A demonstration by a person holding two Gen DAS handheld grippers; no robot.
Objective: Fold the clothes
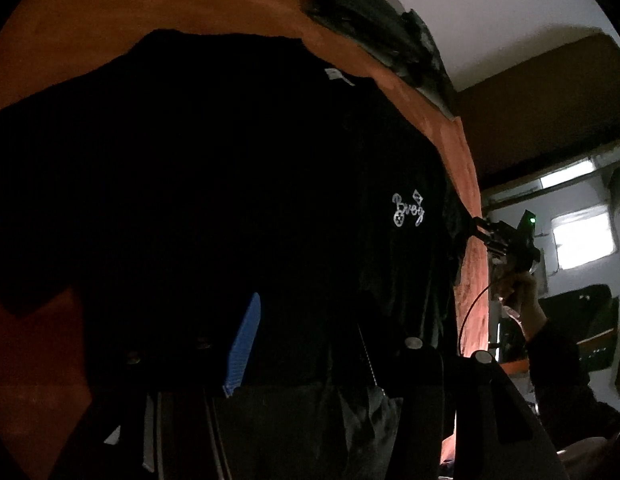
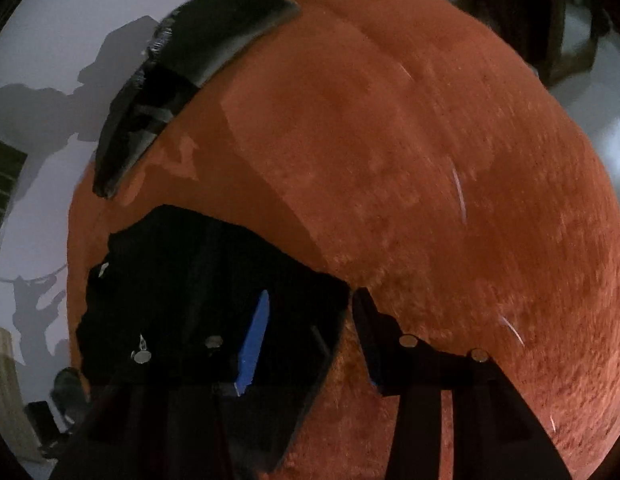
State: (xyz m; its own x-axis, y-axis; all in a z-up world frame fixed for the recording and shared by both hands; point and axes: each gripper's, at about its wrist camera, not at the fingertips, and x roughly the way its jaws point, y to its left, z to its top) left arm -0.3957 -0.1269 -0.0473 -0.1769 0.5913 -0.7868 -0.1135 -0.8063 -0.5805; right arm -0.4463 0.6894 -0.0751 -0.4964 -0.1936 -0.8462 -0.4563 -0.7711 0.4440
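Left tool (image 1: 310, 344) in the left wrist view: blue-padded finger (image 1: 243, 350) sits low over the black shirt (image 1: 214, 184), other finger dark at lower right; cloth fills the space between them, too dark to tell if they pinch it or how wide the gap is. Shirt lies spread on the orange blanket (image 1: 110, 20), white logo (image 1: 408, 210) facing up, white neck label (image 1: 337, 76) near the far edge, one sleeve out to the left. Right tool (image 1: 484, 230) seen at the shirt's right edge, tips right at the fabric, held by a hand (image 1: 518, 284); looks like a grip on the edge, not certain. Pile of dark folded clothes (image 1: 374, 28) at the far edge of the blanket. Right wrist view: right tool (image 2: 310, 340) has its fingers parted, blue pad (image 2: 254, 344) over black cloth, other finger (image 2: 370, 332) over bare blanket (image 2: 430, 160); shirt edge (image 2: 214, 280) lies between them, clamp not visible, so can't tell if it's held. Folded pile (image 2: 182, 64) well apart up left. Judgement: scene fits either taking the side edges for a fold or smoothing the shirt flat. For a good fold: grip both layers at the edge, keep both tools level, carry the side over evenly so the crease runs straight, no drag on the blanket.
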